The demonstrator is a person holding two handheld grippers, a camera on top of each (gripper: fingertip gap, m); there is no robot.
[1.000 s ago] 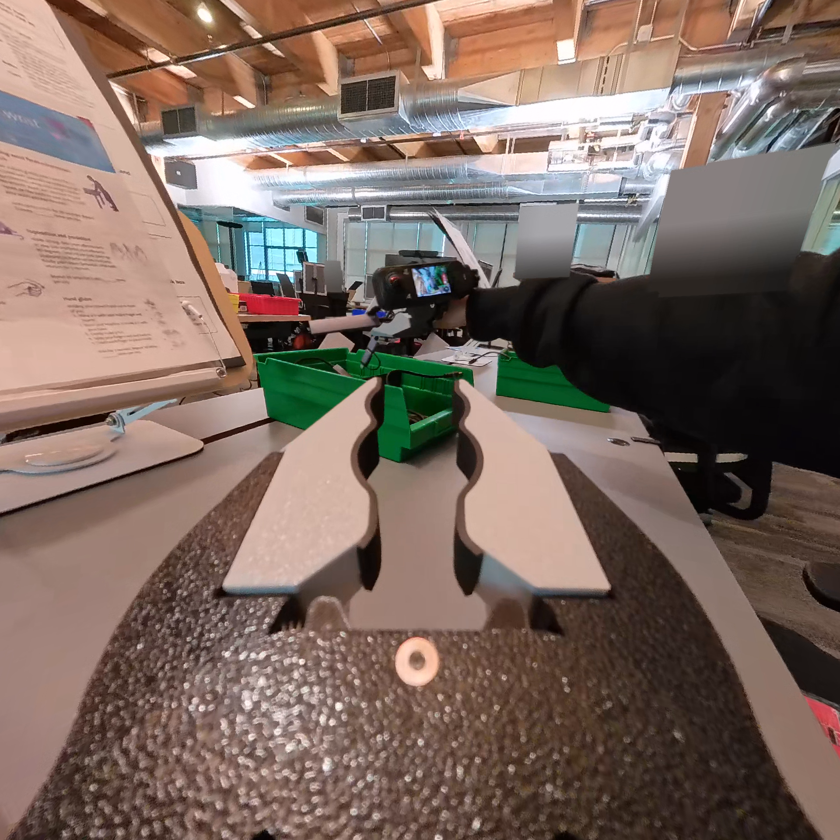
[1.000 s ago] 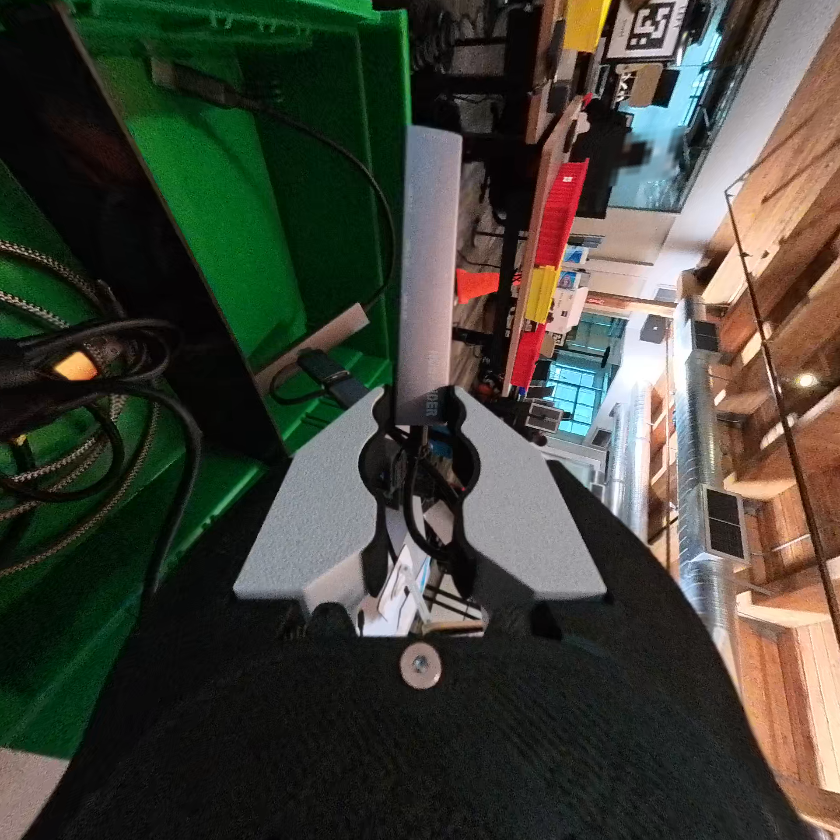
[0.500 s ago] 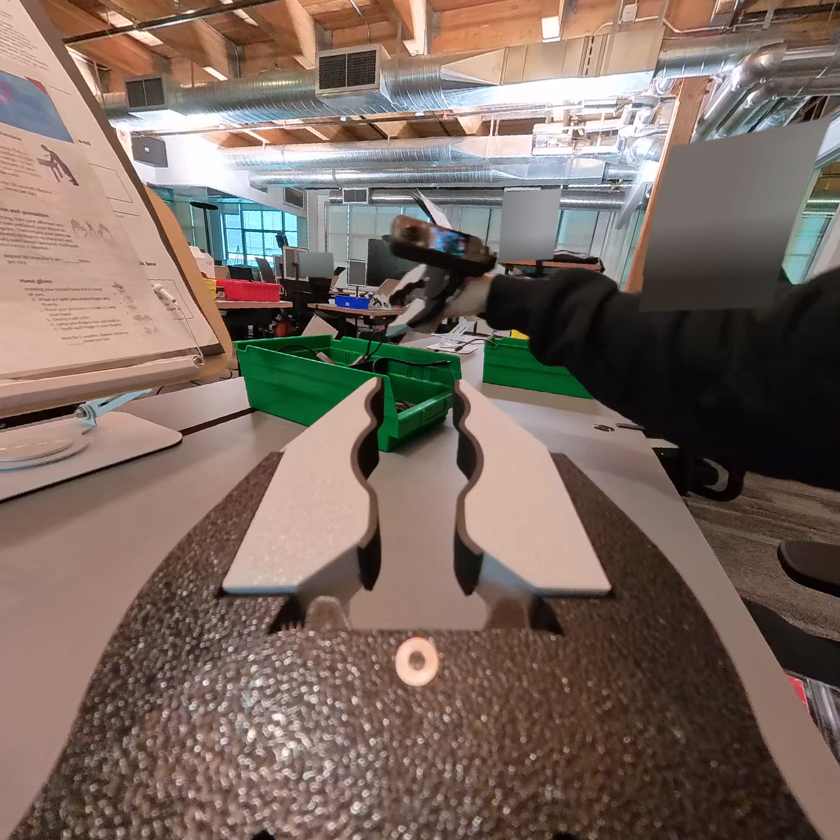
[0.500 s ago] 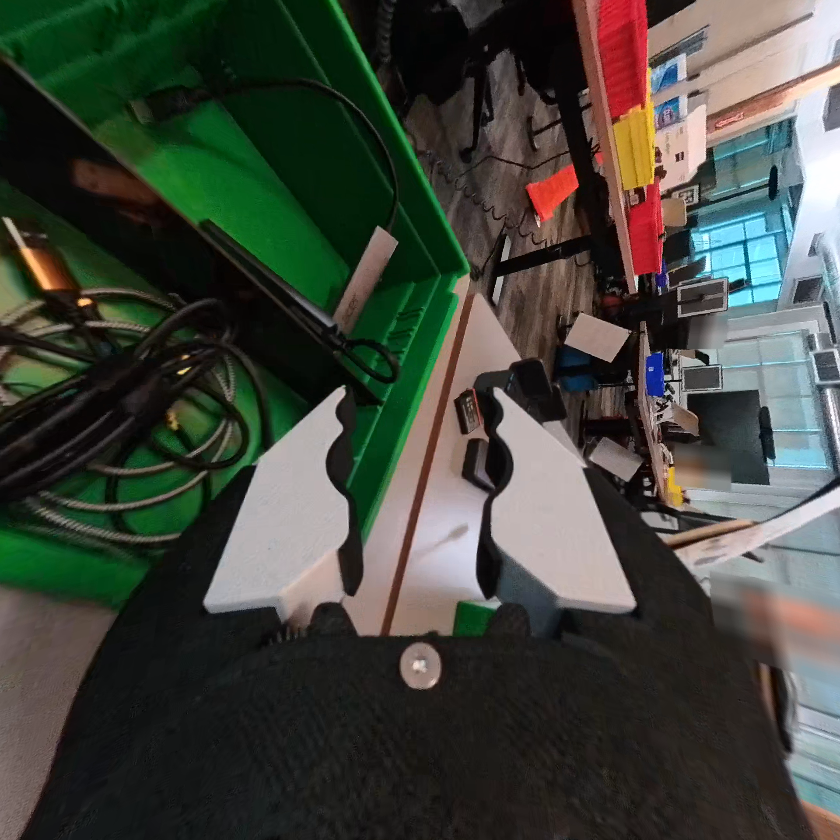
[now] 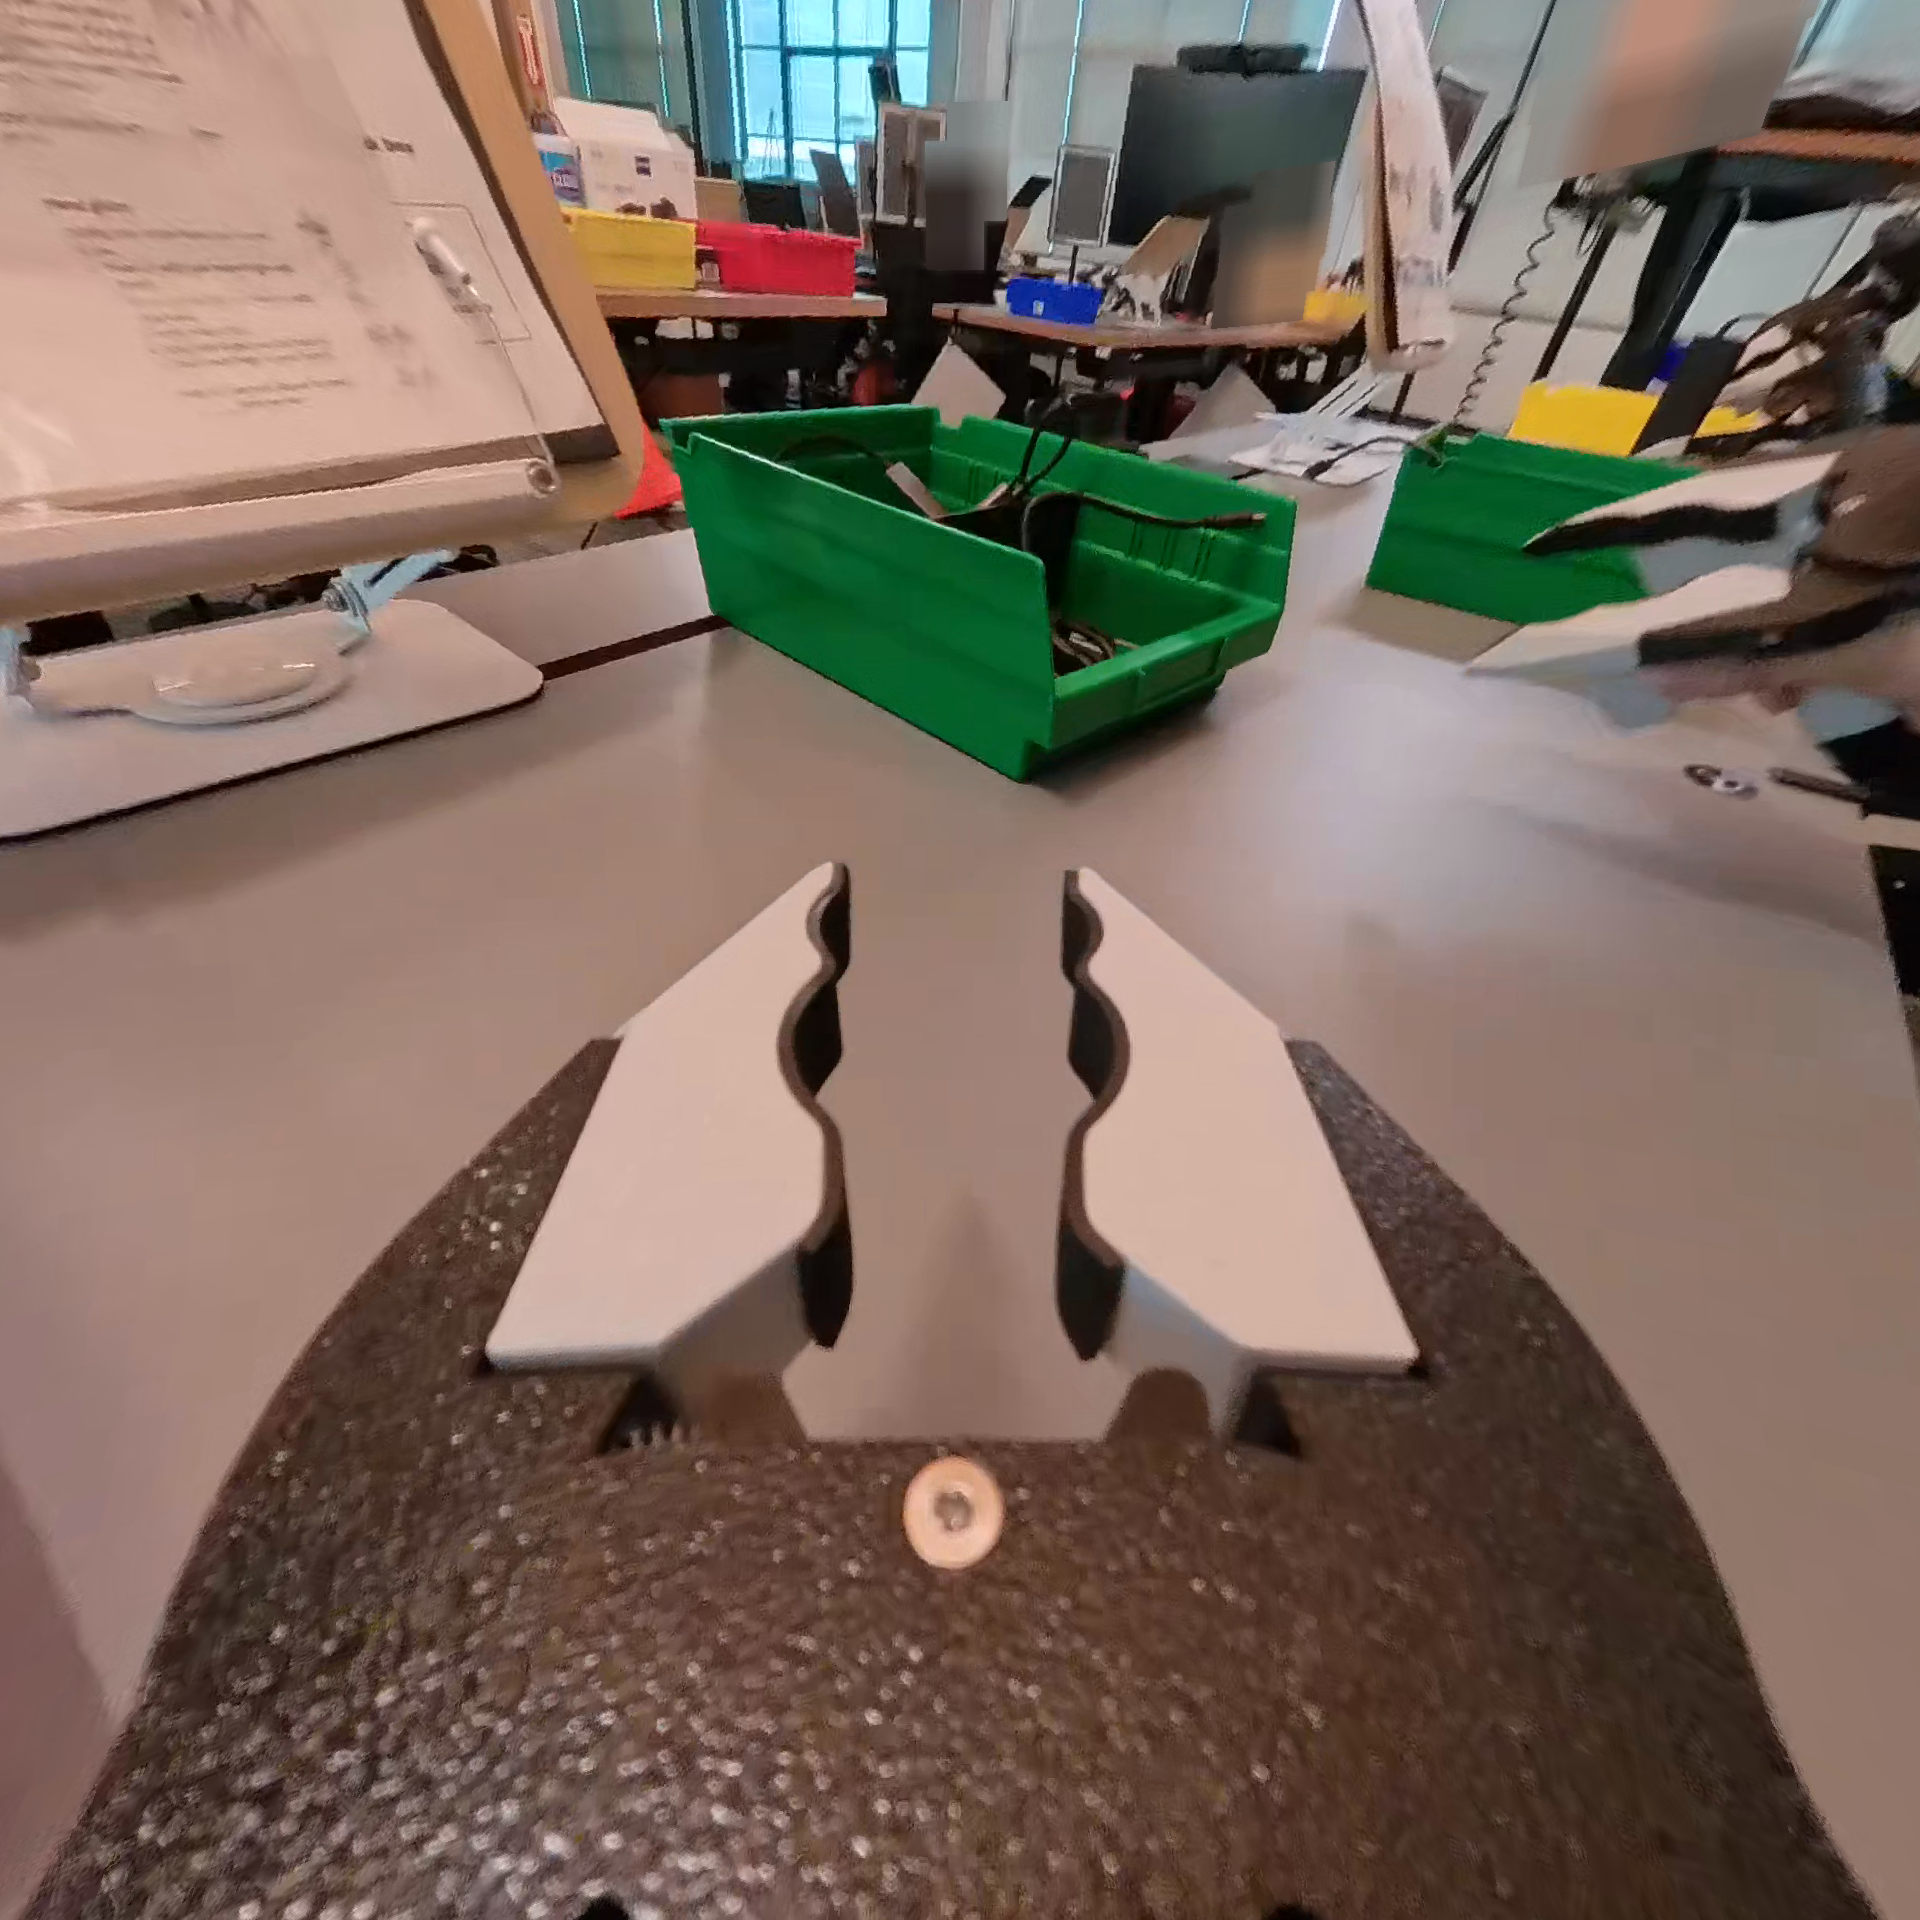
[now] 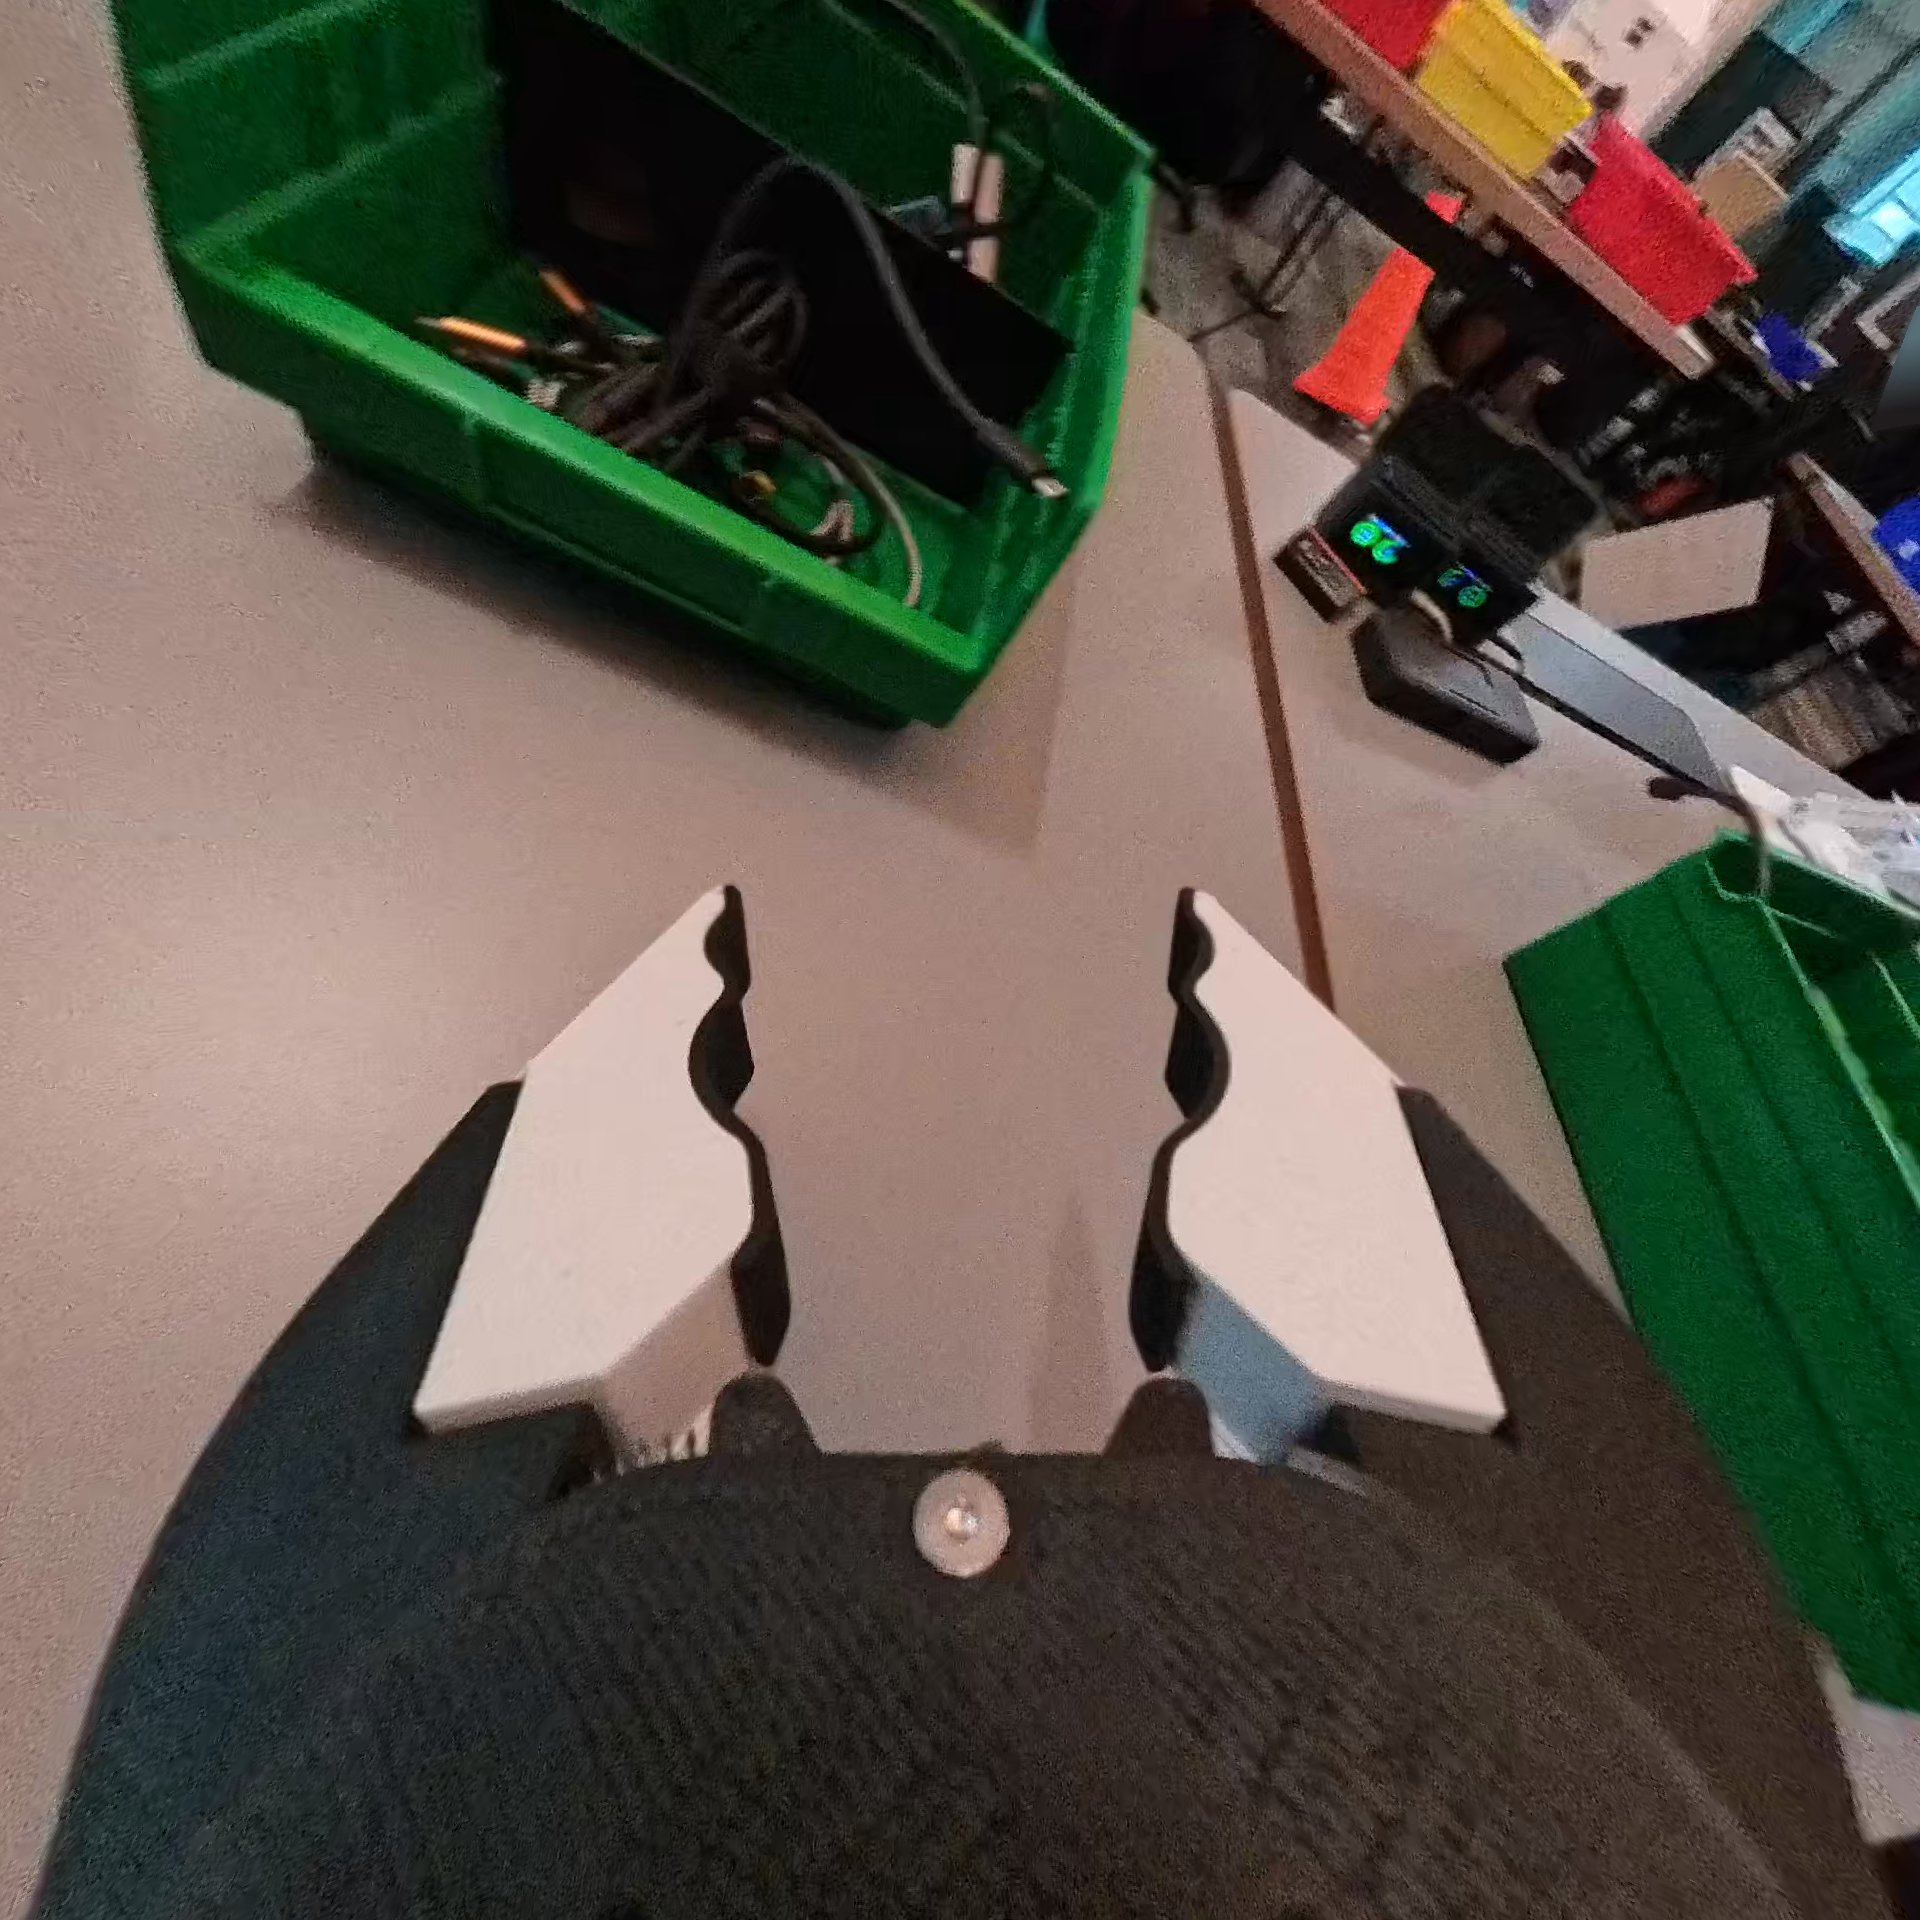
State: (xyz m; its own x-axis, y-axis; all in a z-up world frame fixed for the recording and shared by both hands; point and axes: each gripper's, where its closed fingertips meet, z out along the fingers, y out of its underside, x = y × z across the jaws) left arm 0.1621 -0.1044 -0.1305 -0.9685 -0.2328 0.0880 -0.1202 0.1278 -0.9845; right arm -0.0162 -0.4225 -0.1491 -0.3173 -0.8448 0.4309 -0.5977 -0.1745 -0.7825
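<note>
1. Left wrist view: the left gripper [image 5: 956,883] has tipped down towards the desk [image 5: 416,987]. Its fingers are parted and empty. The green bin [image 5: 883,613] stands ahead, well apart. The right gripper [image 5: 1507,603], over that bin a second ago, is now blurred at the right edge near a second green bin [image 5: 1475,530].
2. Right wrist view: the right gripper's fingers [image 6: 1299,1174] are spread wide with nothing between them. The grey bar they clamped a second ago is gone. The green bin's cables [image 6: 717,364] lie ahead to the left.
3. Writing: the printed sheet [image 5: 260,260] on its stand is too blurred to read. A black device [image 6: 1423,561] shows green digits. No brand is legible.
</note>
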